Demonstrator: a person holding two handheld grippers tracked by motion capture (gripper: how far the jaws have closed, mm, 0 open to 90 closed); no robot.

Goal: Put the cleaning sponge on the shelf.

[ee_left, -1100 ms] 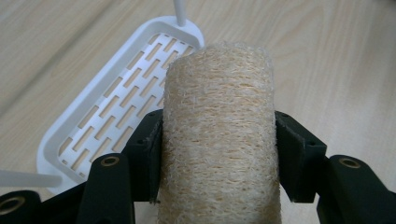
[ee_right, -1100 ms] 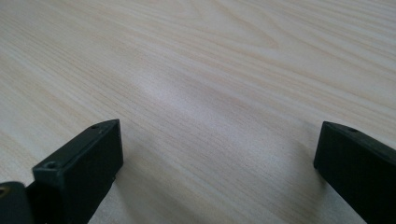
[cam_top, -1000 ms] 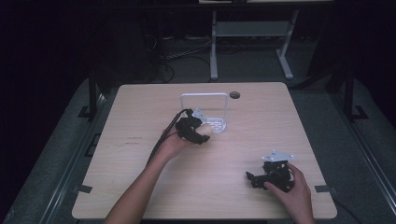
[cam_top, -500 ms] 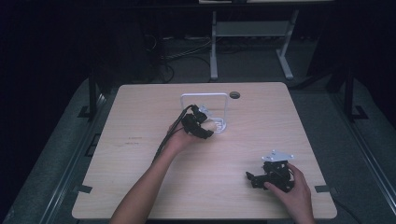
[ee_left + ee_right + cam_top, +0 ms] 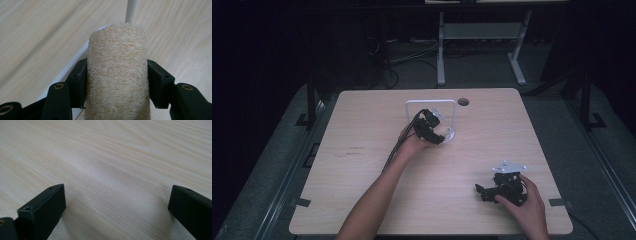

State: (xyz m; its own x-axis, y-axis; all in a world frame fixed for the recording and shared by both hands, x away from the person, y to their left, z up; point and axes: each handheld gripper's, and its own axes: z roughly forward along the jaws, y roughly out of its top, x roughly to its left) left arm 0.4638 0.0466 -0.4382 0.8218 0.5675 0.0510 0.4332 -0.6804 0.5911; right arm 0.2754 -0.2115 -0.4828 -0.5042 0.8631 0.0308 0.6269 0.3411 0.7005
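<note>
In the left gripper view, my left gripper (image 5: 117,81) is shut on a beige fibrous loofah pad (image 5: 117,47) standing upright between the jaws. Just beyond the pad are the white base (image 5: 75,58) and an upright rod (image 5: 131,10) of a white wire rack. In the high view, the left gripper (image 5: 438,134) is at the foot of that rack (image 5: 409,107), near the table's far middle. My right gripper (image 5: 484,191) rests low at the front right, jaws wide apart. In its own view, the right gripper (image 5: 116,202) has only bare wood between the jaws.
The light wooden table (image 5: 362,165) has a dark round hole (image 5: 463,101) near its far edge, right of the rack. A black cable (image 5: 394,150) trails along the left forearm. Dark floor and a metal stand (image 5: 441,45) lie beyond the table.
The left gripper has moved slightly right and farther in toward the white rack, still holding the loofah pad. The right gripper has stayed where it was.
</note>
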